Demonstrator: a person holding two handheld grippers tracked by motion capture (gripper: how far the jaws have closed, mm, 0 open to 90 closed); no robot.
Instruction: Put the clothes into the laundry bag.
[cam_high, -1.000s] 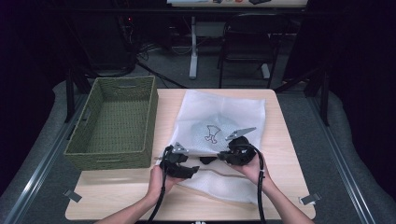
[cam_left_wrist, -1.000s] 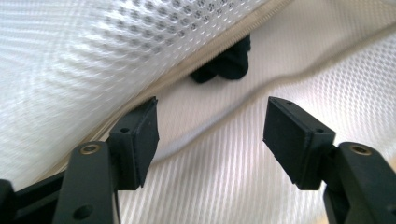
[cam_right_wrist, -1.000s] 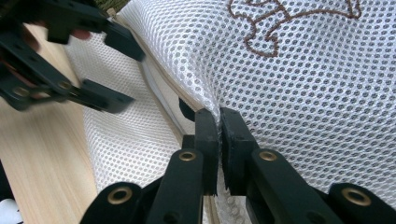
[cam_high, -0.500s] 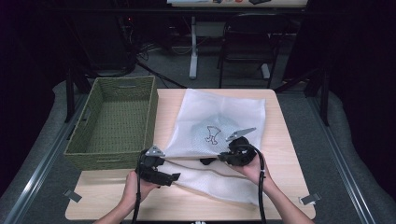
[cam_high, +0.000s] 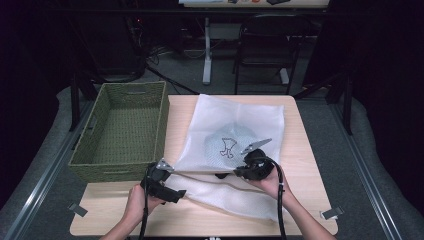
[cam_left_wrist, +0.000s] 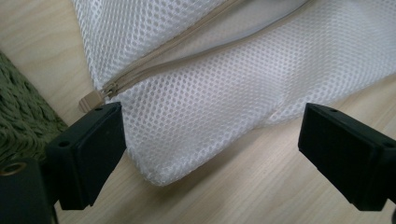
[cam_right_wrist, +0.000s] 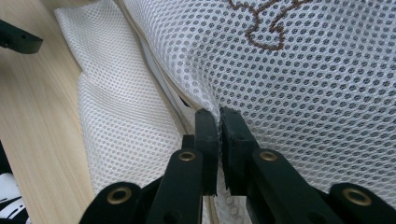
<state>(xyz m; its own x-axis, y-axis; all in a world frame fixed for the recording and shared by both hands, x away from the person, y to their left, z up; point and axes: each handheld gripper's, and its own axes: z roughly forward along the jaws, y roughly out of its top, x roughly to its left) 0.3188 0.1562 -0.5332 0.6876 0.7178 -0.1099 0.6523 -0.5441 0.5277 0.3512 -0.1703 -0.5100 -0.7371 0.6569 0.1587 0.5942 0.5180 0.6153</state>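
Observation:
A white mesh zip bag (cam_high: 235, 125) with a brown stitched outline lies flat on the wooden table (cam_high: 300, 165). My right gripper (cam_high: 227, 175) is shut on the upper mesh layer at the bag's opening, pads pinching the fabric (cam_right_wrist: 219, 116). My left gripper (cam_high: 176, 192) is at the bag's near left corner. Its jaws have just been opening and now stand wide (cam_left_wrist: 212, 140). The bag's corner (cam_left_wrist: 187, 140) lies between them, not pressed. The beige zipper pull (cam_left_wrist: 92, 99) lies just beyond the left jaw.
A green woven basket (cam_high: 122, 130) stands to the left of the bag, its front wall close to my left gripper. The table's front edge runs just under both hands. A chair (cam_high: 265, 45) stands beyond the table's far edge.
My left hand slid left along the bag's front edge, from beside the right gripper to the left corner, and its jaws opened. The right gripper kept still, holding the mesh.

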